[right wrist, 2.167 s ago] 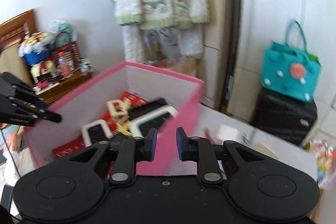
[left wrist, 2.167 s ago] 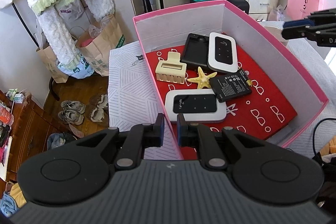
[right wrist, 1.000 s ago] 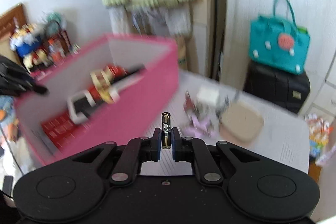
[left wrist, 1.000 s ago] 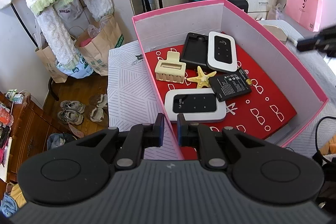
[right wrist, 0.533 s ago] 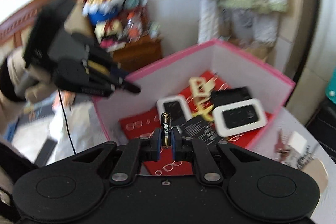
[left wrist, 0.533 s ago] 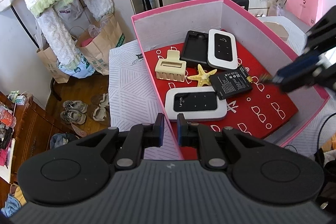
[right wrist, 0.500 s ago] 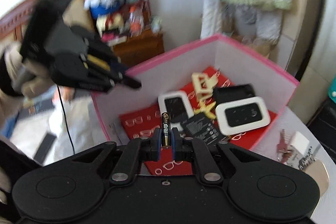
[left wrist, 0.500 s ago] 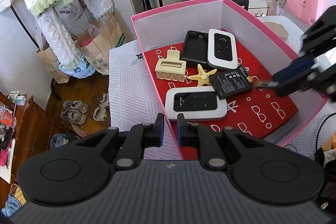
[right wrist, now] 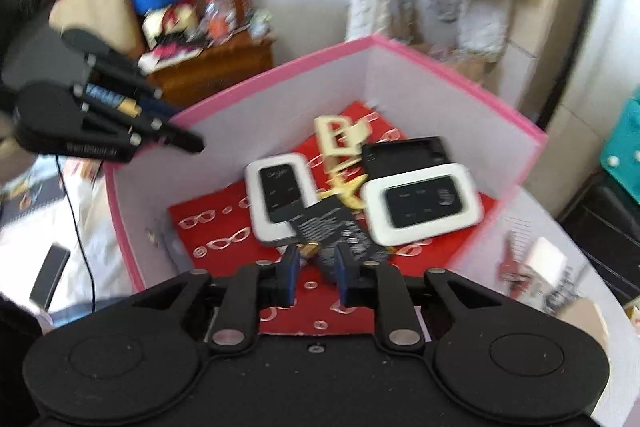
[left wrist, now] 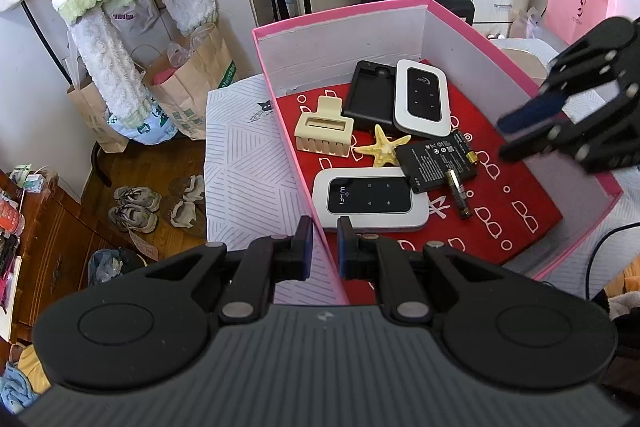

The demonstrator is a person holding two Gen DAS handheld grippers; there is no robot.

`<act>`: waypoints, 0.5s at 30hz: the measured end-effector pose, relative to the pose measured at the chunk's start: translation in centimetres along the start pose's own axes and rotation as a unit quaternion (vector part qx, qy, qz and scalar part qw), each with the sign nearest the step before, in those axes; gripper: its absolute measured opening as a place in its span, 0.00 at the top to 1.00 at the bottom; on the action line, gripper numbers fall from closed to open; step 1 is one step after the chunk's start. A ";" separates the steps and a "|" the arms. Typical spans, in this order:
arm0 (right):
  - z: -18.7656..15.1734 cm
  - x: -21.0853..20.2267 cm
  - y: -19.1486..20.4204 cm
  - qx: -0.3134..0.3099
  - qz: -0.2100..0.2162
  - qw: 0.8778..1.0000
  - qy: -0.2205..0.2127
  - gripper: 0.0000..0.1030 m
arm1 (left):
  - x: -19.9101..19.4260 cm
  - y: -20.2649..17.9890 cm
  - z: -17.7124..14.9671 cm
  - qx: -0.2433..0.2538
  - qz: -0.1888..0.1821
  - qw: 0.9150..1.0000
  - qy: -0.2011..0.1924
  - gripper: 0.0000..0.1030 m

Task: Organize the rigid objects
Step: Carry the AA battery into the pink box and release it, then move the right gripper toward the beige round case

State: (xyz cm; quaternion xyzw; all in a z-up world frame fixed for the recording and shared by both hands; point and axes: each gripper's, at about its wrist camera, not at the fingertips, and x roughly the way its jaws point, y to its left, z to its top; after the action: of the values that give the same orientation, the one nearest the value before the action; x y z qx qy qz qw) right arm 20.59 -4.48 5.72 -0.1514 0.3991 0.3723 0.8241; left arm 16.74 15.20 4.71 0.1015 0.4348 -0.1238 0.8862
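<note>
The left gripper (left wrist: pixel 322 247) has its fingers closed on the near wall of the pink box (left wrist: pixel 520 79). The right gripper (right wrist: pixel 314 267) has just been opening, and nothing sits between its fingers. The AAA battery (left wrist: pixel 458 195) lies on the red liner ahead of the left fingers, just beside the flat battery pack (left wrist: pixel 436 161) and the Wi-Fi router (left wrist: pixel 368 199).
</note>
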 end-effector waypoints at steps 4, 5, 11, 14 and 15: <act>-0.8 -3.4 -1.9 0.034 -0.018 0.999 -0.034 0.73 | 0.0 0.1 0.0 -0.001 -0.001 1.000 -0.001 0.90; -1.1 -4.0 -2.3 0.043 -0.023 0.998 -0.039 0.68 | 0.0 0.1 0.0 -0.002 -0.002 1.000 -0.001 0.90; -3.0 -7.0 -5.5 0.089 -0.080 0.991 -0.064 0.63 | 0.0 0.0 0.0 -0.007 0.003 1.000 -0.003 0.90; -4.1 -7.8 -7.0 0.106 -0.113 0.985 -0.071 0.59 | -0.1 0.0 -0.1 -0.012 0.004 1.000 -0.003 0.90; -4.5 -8.0 -7.6 0.110 -0.126 0.983 -0.073 0.57 | -0.1 0.0 -0.1 -0.012 0.005 1.000 -0.003 0.90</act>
State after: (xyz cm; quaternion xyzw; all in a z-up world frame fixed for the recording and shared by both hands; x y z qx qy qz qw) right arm 20.45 -16.02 8.68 -0.0810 0.3547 0.2294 0.9028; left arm 16.64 15.22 4.74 0.0924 0.4333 -0.1139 0.8892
